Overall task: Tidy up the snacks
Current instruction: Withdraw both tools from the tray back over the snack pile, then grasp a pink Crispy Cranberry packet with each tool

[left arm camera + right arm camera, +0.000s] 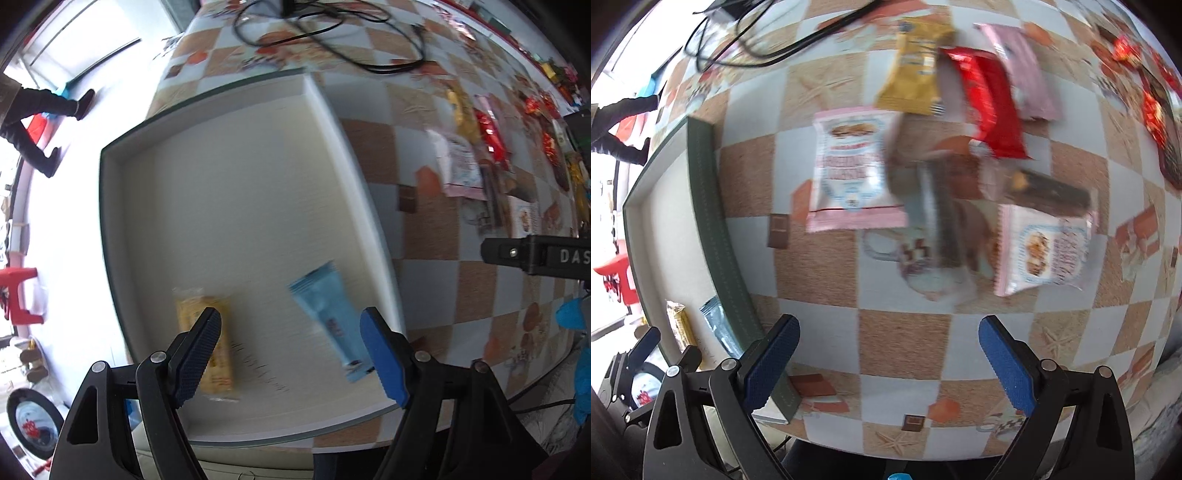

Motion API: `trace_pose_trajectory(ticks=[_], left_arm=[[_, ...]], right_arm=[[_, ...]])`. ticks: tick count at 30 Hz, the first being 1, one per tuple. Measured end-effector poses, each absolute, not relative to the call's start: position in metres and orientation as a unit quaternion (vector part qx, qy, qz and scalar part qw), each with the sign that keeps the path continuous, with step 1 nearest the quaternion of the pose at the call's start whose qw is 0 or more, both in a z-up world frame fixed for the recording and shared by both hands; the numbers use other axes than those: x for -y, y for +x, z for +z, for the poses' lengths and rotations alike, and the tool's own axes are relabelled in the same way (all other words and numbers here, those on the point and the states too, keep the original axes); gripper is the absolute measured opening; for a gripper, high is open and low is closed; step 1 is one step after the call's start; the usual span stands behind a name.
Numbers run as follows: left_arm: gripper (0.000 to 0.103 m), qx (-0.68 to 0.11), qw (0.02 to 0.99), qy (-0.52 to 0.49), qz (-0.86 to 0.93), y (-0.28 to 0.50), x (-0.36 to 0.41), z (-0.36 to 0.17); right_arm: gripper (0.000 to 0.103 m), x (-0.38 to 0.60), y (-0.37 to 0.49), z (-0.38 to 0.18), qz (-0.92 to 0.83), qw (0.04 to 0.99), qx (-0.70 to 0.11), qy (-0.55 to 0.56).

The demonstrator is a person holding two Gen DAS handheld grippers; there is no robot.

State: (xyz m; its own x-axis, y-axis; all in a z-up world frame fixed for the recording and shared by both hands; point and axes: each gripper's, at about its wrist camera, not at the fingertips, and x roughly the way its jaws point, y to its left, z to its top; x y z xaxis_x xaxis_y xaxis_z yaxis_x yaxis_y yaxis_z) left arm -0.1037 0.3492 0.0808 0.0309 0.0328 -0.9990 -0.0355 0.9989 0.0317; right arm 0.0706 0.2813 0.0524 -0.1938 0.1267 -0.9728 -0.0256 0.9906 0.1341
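Observation:
A shallow white tray [332, 122] with a dark green outer wall [709, 206] sits on the checkered table. Inside it lie a yellow snack bar [218, 332] and a light blue packet [328, 314]; both also show in the right wrist view, the bar [679, 325] and the packet [716, 325]. My left gripper [291, 354] is open and empty above the tray's near end. My right gripper [890, 365] is open and empty over bare table. Beyond it lie loose snacks: a pink-white packet [853, 166], a second one [1045, 247], a yellow packet [916, 66], a red packet [990, 103], a dark bar [1049, 192].
Black cables [332, 33] lie on the table beyond the tray. More red-wrapped snacks [1156, 110] sit at the far right. The right gripper's body [535, 254] shows in the left wrist view. A person's legs [40, 122] and a red stool [18, 295] are on the floor to the left.

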Motion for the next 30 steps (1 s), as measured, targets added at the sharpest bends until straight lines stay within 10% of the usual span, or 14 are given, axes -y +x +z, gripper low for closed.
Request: trace_pose_trajectory(ticks=[30], left_arm=[[0.081,-0.722,0.69,-0.057,0.021,0.051,-0.237,0.021]], right_arm=[[0.098,0.0,0.053,0.027,-0.048,0.62,-0.757,0.2]])
